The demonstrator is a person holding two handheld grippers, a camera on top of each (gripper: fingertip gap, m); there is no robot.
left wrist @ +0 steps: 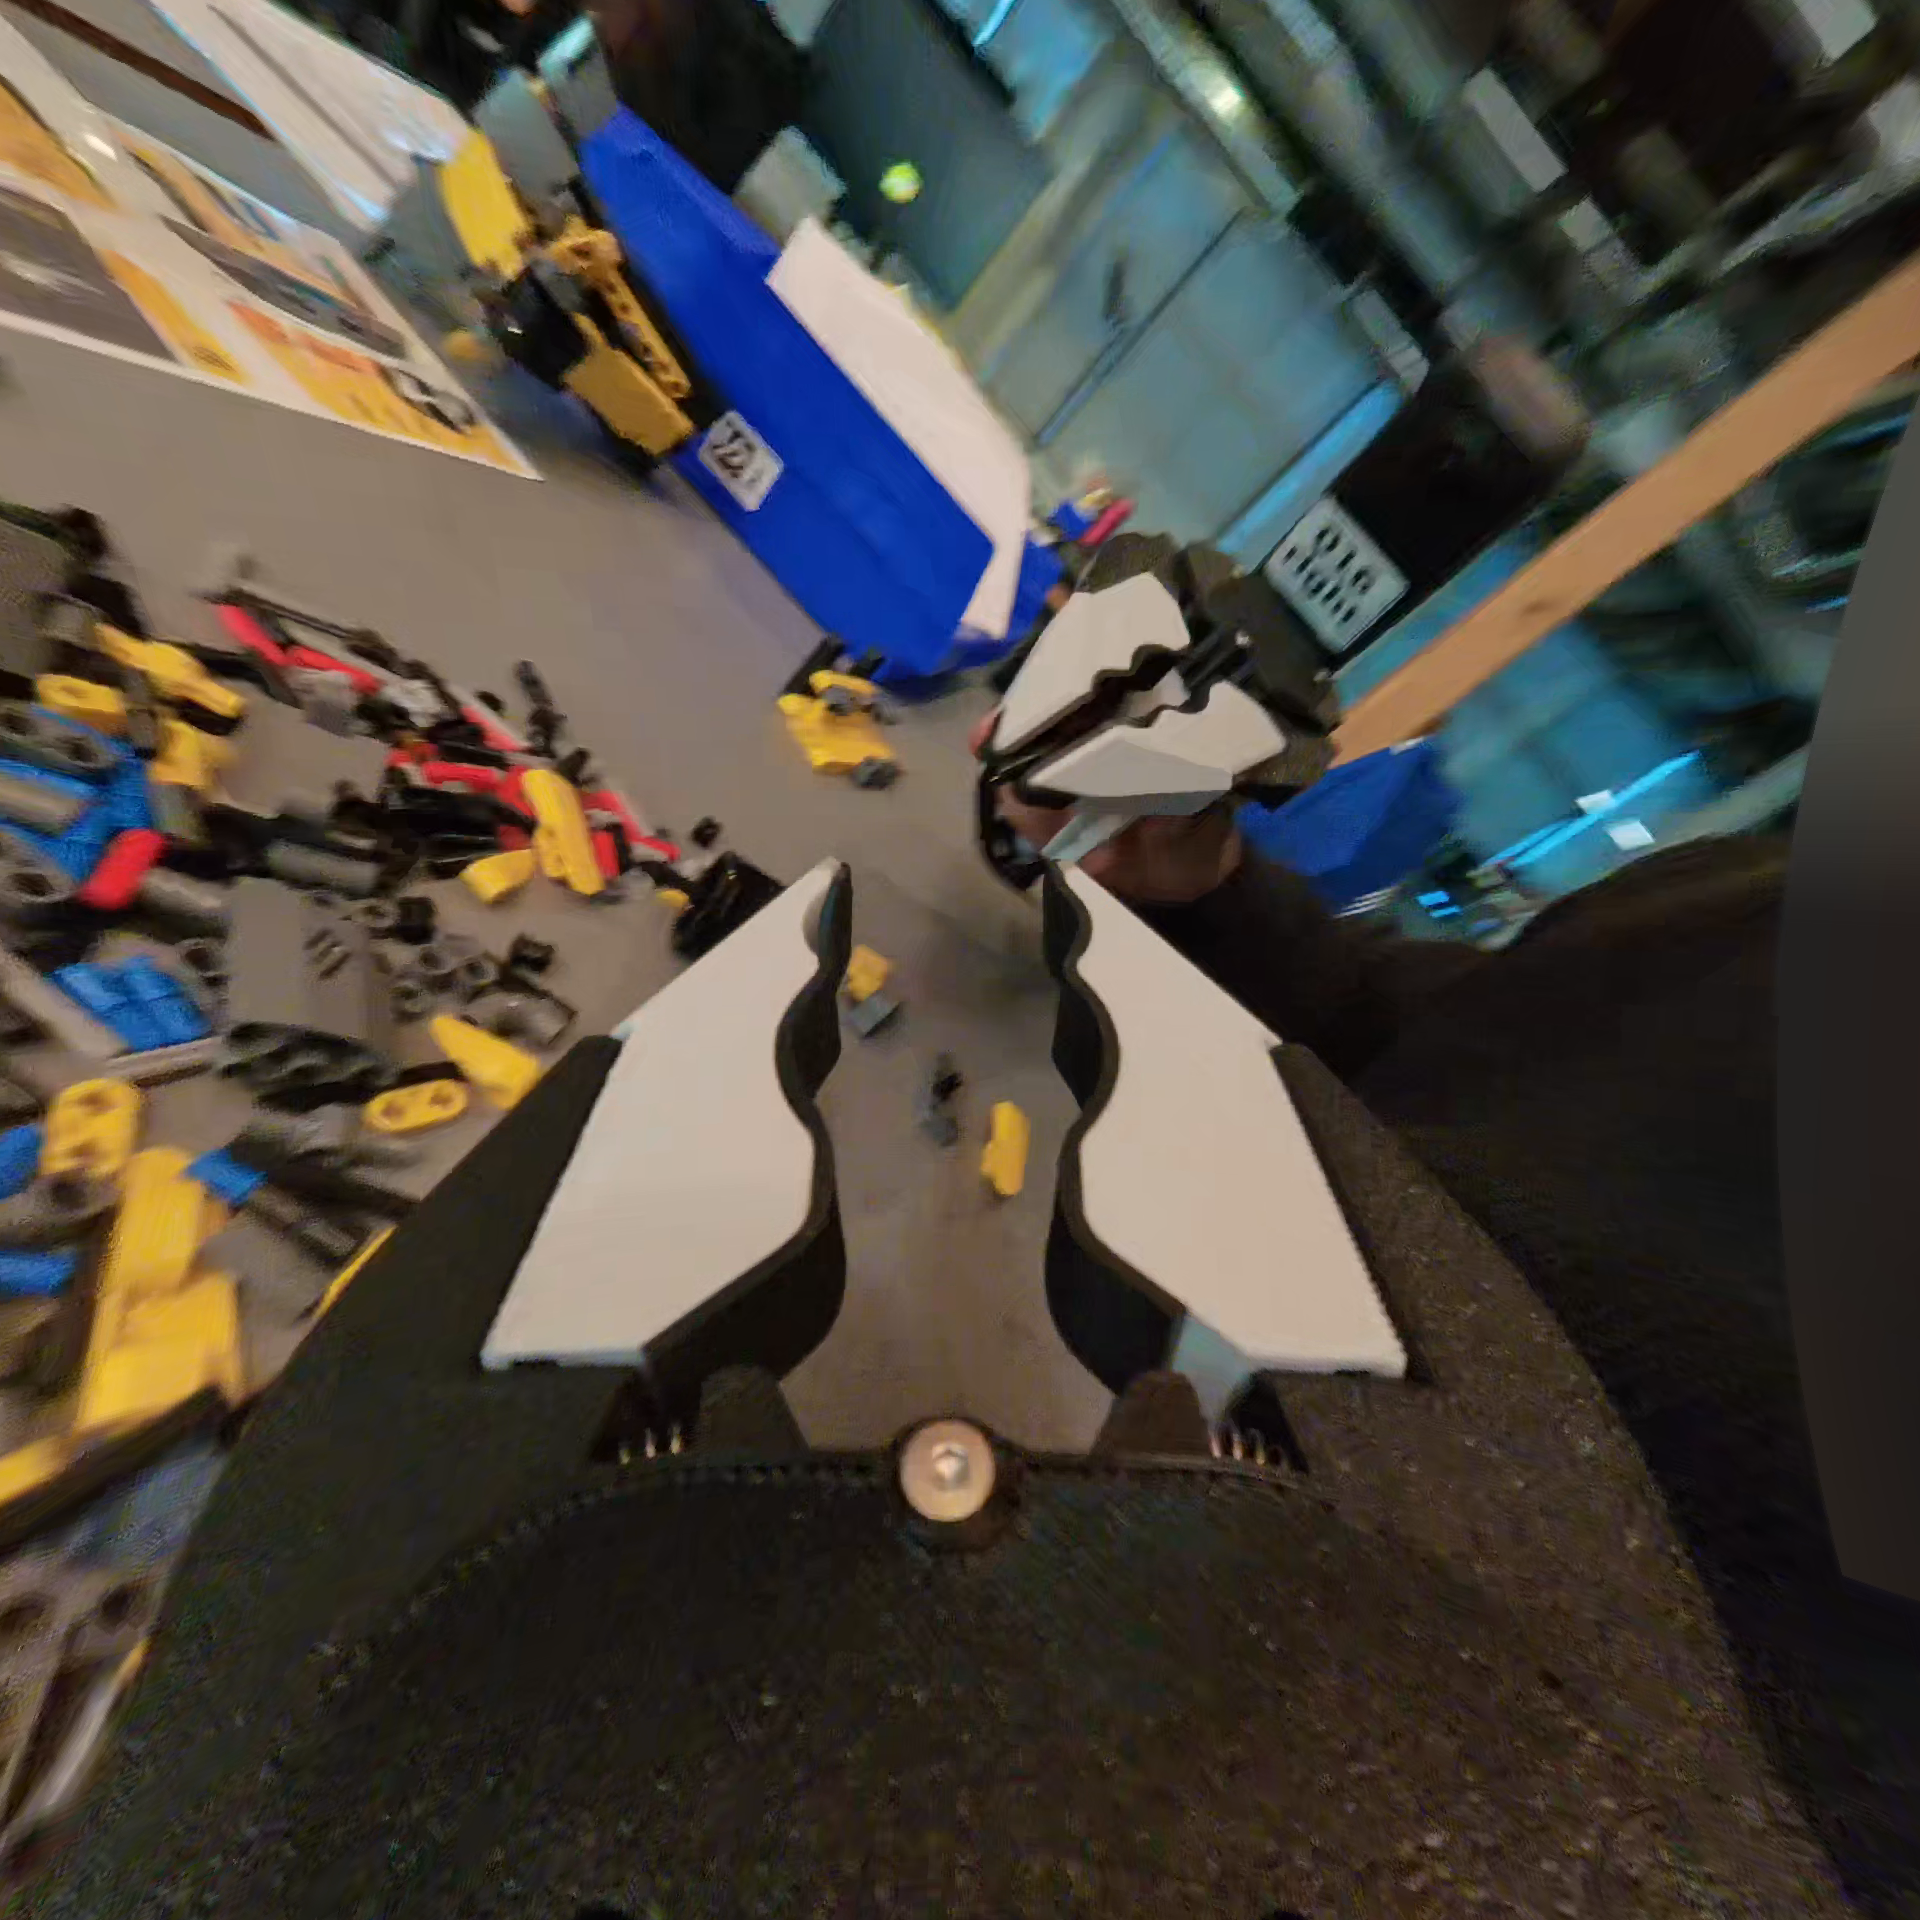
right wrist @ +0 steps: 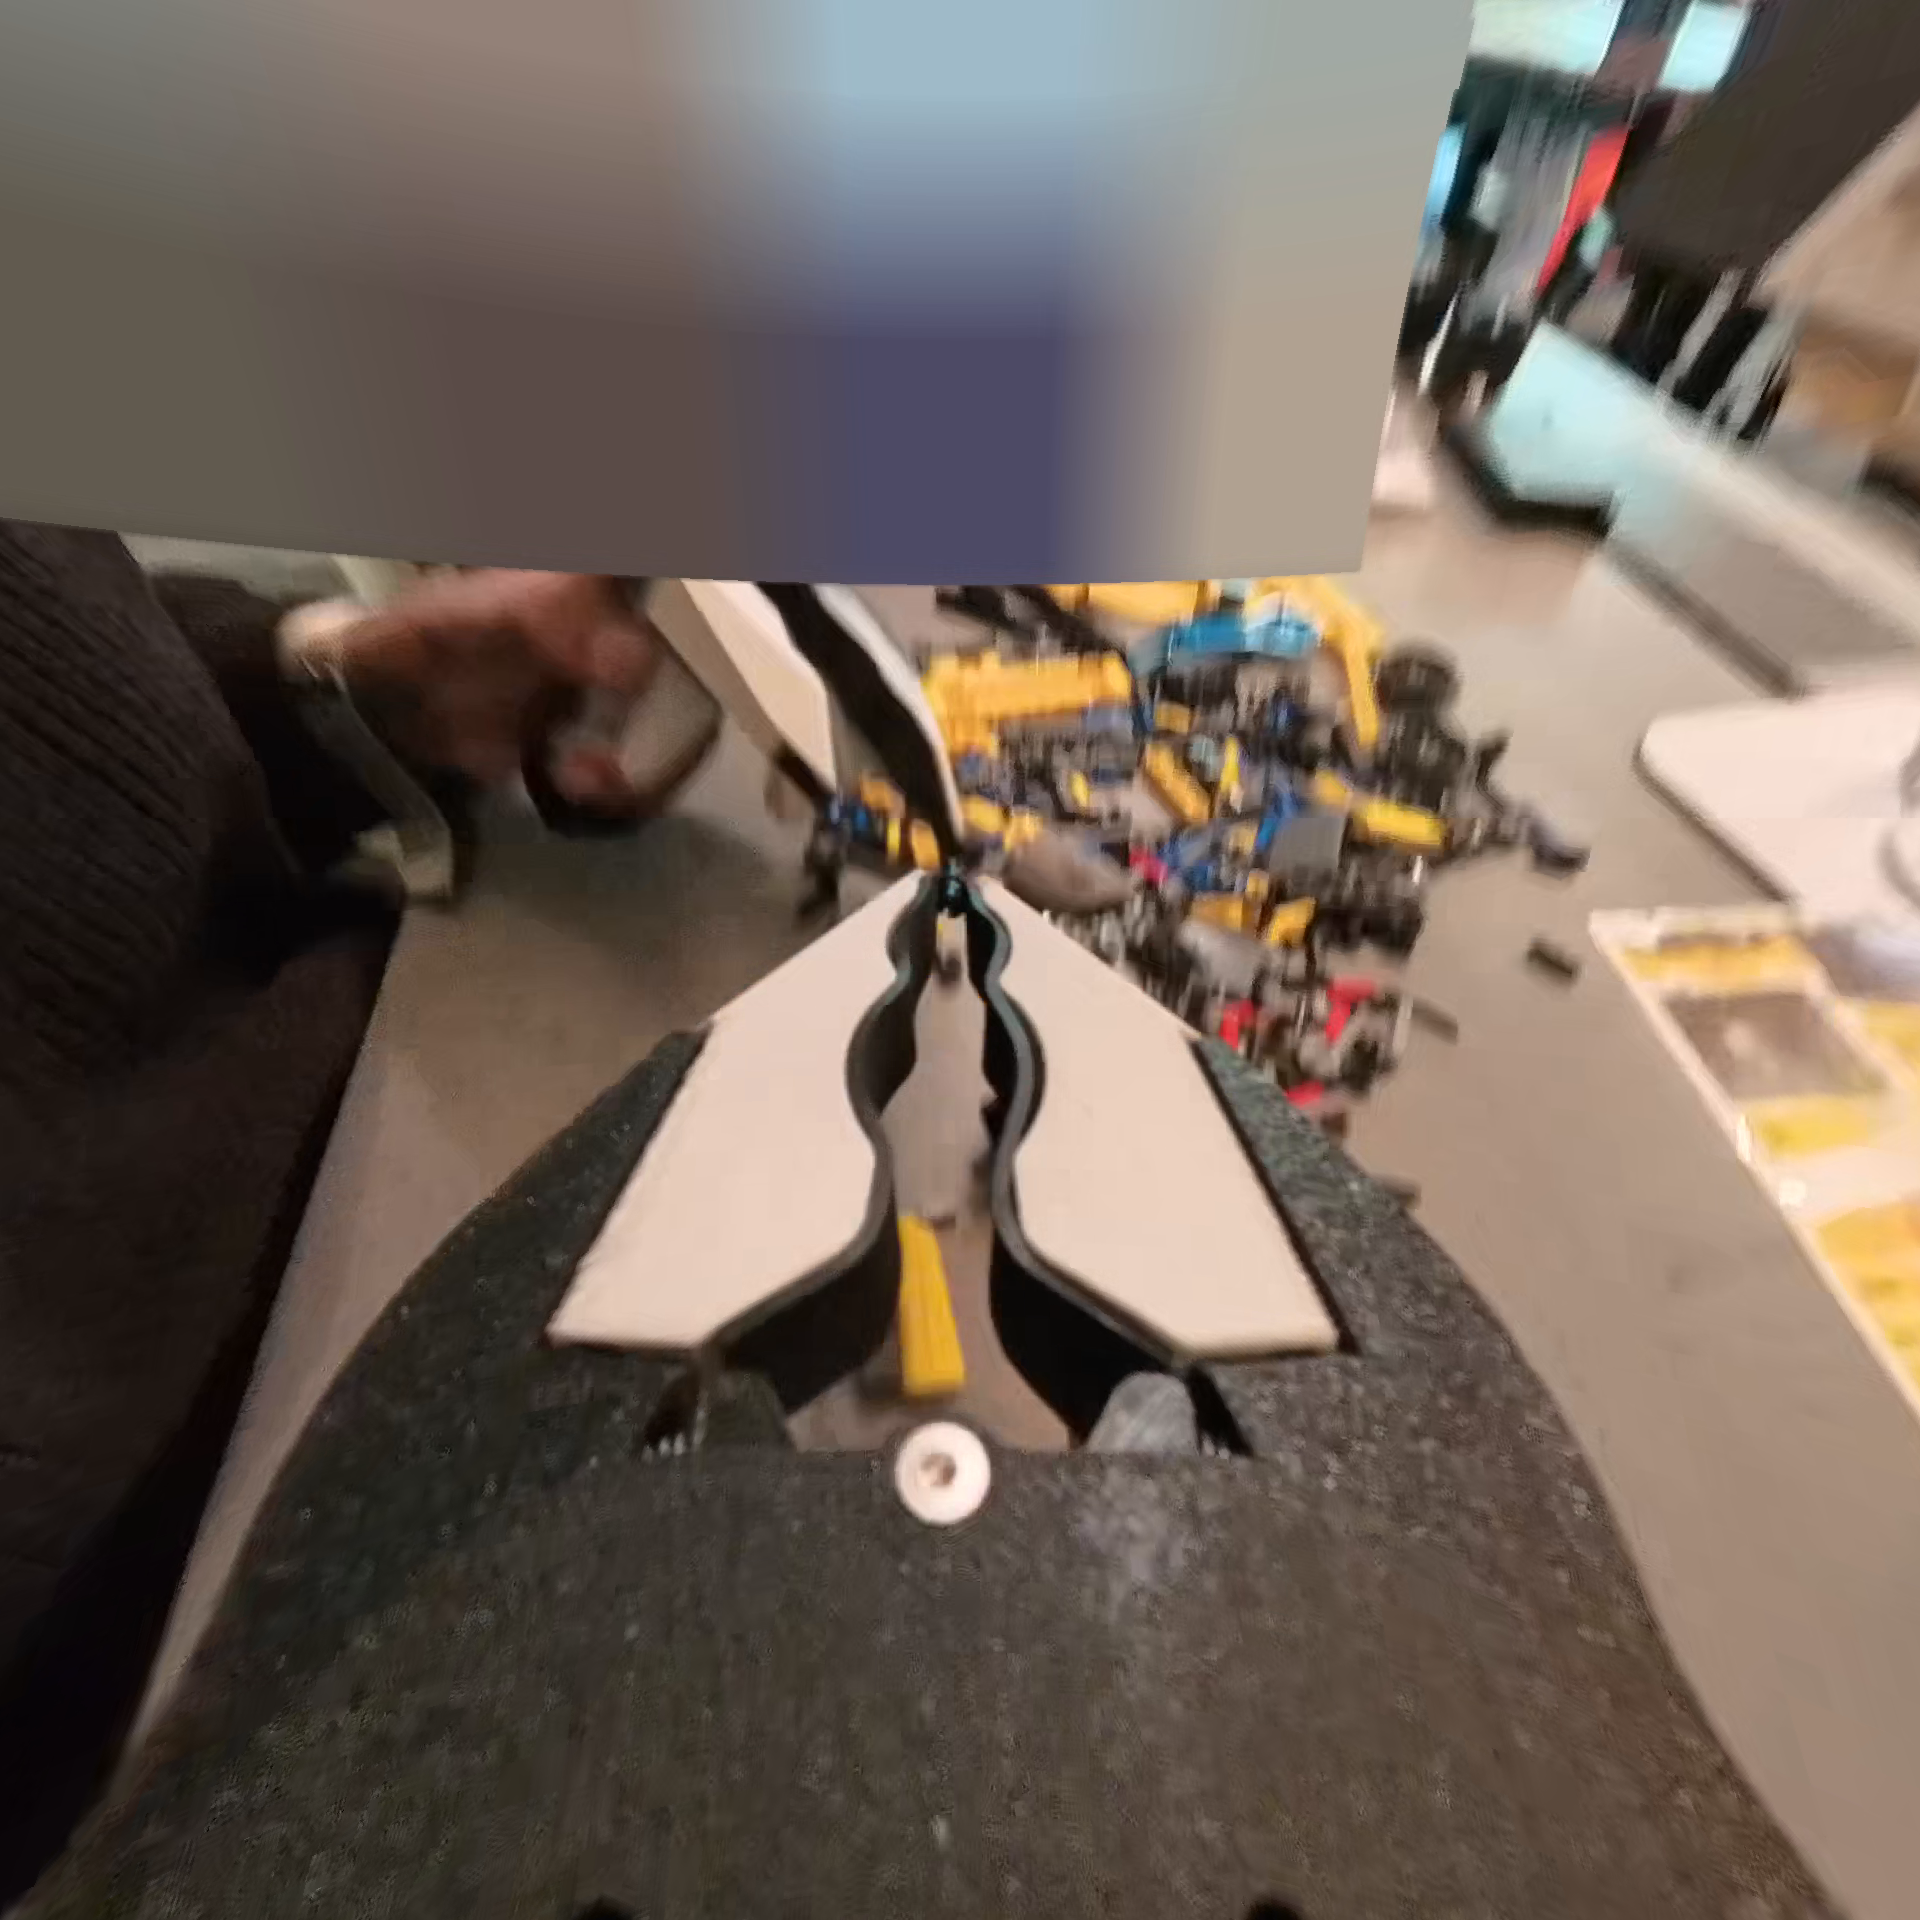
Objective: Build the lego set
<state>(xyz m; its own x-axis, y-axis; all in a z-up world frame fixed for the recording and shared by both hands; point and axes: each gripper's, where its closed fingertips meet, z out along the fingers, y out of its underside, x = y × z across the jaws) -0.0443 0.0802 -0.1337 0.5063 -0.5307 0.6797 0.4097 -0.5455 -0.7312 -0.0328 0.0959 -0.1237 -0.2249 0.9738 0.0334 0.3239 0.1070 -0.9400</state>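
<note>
We count two grippers: the left gripper (left wrist: 945, 883) and the right gripper (right wrist: 948, 899). Between the left one's fingers lie two yellow pieces (left wrist: 1006, 1148) and two small dark pieces (left wrist: 940, 1101). There is one blue box (left wrist: 831, 436), one printed sheet (left wrist: 208, 301) and one heap of loose bricks (right wrist: 1195, 790), too blurred and crowded for us to count.

A grey worktop (left wrist: 582, 582) carries a loose heap of yellow, blue, red and black building-toy parts (left wrist: 260, 831) — most lie to one side, with a single yellow piece (left wrist: 1006, 1148) apart from them. A printed instruction booklet (left wrist: 208, 301) lies open near a blue and white box (left wrist: 831, 436), and a half-built yellow model (left wrist: 592, 312) stands against that box.
</note>
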